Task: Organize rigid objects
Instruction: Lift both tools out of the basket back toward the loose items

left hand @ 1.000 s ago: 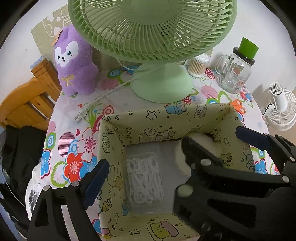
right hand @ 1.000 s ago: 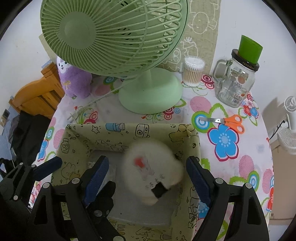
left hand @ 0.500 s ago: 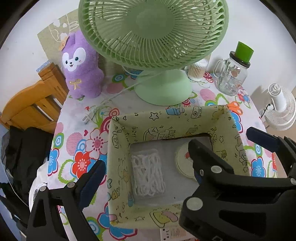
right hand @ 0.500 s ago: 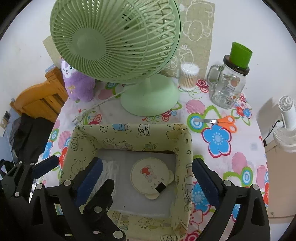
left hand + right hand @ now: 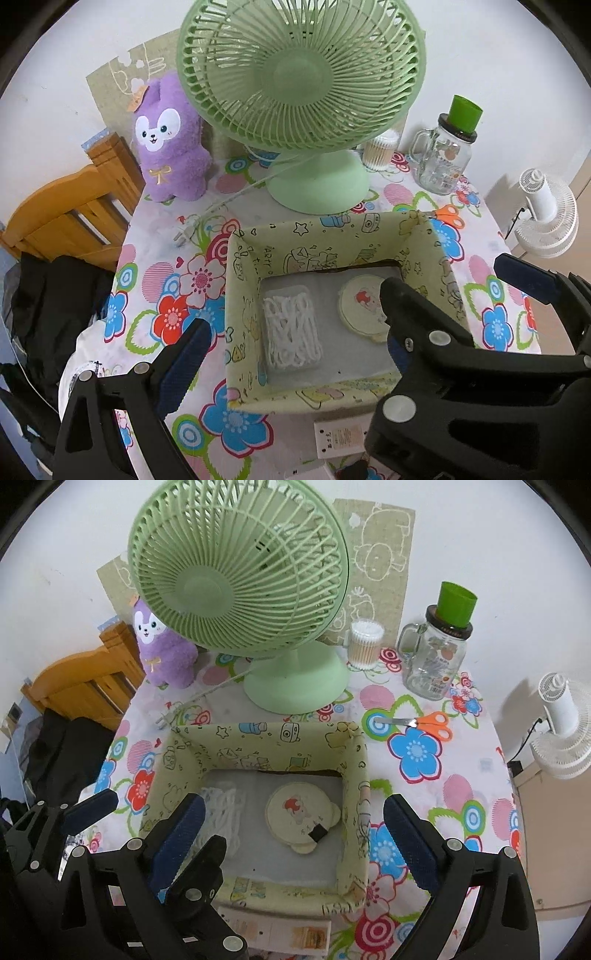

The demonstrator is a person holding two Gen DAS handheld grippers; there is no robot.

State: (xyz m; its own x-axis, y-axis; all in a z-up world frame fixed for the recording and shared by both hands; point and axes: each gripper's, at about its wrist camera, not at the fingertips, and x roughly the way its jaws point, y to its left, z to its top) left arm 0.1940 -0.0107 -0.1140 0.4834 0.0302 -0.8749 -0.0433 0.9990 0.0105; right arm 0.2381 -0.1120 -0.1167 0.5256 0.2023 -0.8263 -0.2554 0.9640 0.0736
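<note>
Two grippers are hovering above a cloth storage box (image 5: 360, 771) that is sitting on a flower-printed tablecloth (image 5: 417, 749). Both have just been opening, and now the left gripper (image 5: 291, 354) and the right gripper (image 5: 291, 825) are each standing spread wide with nothing between the blue pads and nothing in their hold. Inside the box, a round cream compact with a cartoon print (image 5: 299, 812) is lying flat on the grey floor toward the right wall, and a clear packet of white floss picks (image 5: 291, 336) is lying beside it toward the left wall, the two apart from each other. Behind the box a green desk fan (image 5: 240, 572) is standing on its round base, with its white cord trailing across the cloth. A purple plush toy (image 5: 166, 140) is sitting upright at the back left, near a wooden chair (image 5: 66, 214). At the back right, a tub of cotton swabs (image 5: 365, 642) and a glass mug jar topped by a green cup (image 5: 439, 653) are standing close together, and orange-handled scissors (image 5: 424, 725) are lying flat just right of the box.
</note>
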